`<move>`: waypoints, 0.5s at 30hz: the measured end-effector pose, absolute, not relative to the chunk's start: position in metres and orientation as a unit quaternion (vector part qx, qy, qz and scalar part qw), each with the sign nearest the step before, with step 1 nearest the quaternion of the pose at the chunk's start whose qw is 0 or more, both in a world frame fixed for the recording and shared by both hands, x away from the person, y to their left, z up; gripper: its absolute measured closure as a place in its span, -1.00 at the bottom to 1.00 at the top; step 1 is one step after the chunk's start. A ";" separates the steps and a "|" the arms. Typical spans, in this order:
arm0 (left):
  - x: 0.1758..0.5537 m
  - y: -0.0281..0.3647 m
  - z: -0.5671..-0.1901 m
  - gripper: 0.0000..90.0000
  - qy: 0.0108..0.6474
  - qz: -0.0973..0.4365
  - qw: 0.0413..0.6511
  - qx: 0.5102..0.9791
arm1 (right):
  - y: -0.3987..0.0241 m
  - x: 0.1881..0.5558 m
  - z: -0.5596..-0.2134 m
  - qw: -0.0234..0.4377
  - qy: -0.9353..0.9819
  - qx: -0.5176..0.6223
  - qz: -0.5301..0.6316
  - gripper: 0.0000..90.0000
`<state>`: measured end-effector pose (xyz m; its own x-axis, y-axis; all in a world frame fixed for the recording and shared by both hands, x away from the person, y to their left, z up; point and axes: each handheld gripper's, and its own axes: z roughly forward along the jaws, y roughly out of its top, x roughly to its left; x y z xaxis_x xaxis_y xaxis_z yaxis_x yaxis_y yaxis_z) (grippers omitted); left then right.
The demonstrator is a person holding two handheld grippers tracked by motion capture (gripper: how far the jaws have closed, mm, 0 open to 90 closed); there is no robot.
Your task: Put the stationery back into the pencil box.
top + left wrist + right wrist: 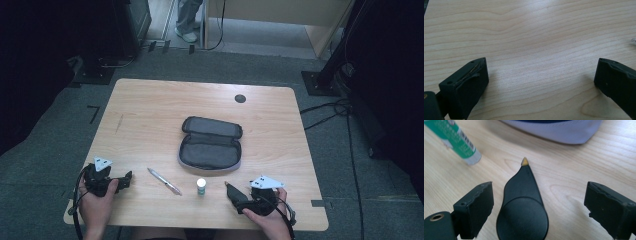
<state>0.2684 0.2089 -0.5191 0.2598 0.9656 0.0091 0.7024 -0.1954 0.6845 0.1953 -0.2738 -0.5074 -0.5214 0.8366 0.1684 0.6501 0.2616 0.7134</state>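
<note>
Gaping wide, right tongs (537,205) straddle black teardrop tool (522,205), untouched.

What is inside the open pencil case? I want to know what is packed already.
The pencil case shows only dark lining; nothing visible inside, though its near wall hides part of the bottom.

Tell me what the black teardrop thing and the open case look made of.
Black teardrop piece: likely matte plastic, smooth with a soft even sheen, ending in a small yellowish tip. Open case: apparently fabric, a dark soft lining with a pale grey woven-looking edge; the exact cloth is unclear.
</note>
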 end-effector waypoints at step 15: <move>0.268 0.209 -0.519 -1.00 0.564 0.227 0.290 0.739 | -0.268 0.186 -0.519 0.176 0.793 0.461 0.357 -0.16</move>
